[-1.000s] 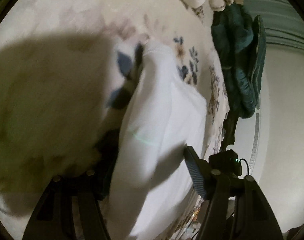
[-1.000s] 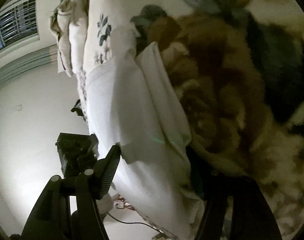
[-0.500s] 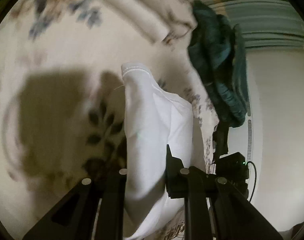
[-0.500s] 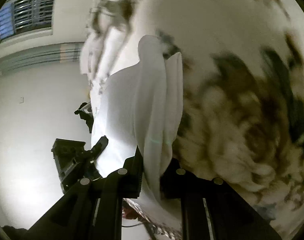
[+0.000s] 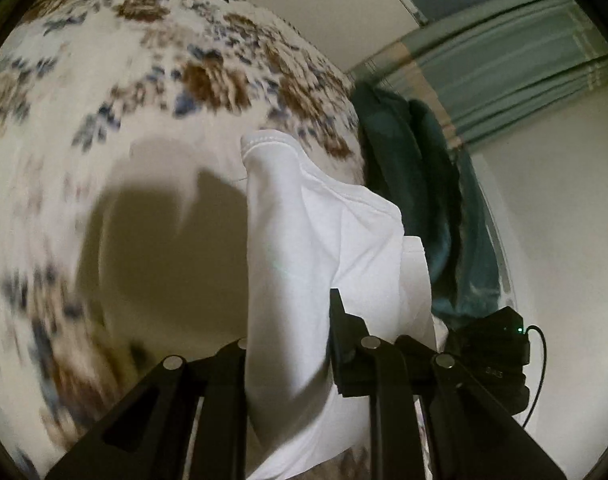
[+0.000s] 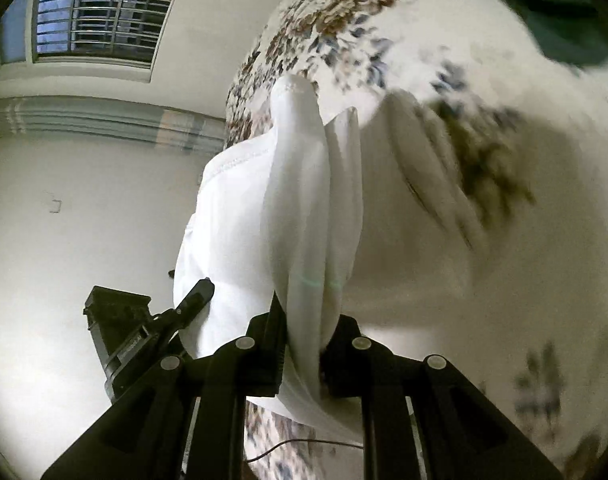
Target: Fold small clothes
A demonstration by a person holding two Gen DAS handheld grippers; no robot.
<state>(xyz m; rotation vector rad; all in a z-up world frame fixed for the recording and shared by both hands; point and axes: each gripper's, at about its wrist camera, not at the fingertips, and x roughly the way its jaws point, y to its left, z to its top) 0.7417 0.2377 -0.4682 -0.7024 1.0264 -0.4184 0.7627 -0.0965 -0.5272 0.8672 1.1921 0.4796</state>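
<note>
A small white garment (image 5: 304, 240) hangs bunched between both grippers, lifted off the floral bedspread (image 5: 143, 80). My left gripper (image 5: 291, 328) is shut on one gathered edge; the cloth hides its left finger. In the right wrist view, my right gripper (image 6: 304, 336) is shut on the other gathered edge, and the white garment (image 6: 299, 200) rises from it in long folds with a stitched hem on top. The left gripper (image 6: 197, 294) shows there at the lower left, pinching the same cloth.
A dark teal cloth (image 5: 416, 200) hangs at the bedspread's right edge. The floral bedspread (image 6: 464, 120) fills the right side of the right wrist view. A barred window (image 6: 95, 20) sits high on the pale wall. A thin cable (image 6: 304, 442) runs below.
Both grippers went from open around the garment's edges to shut on them. They then rose and swung away with the cloth, so the bedspread now lies farther off.
</note>
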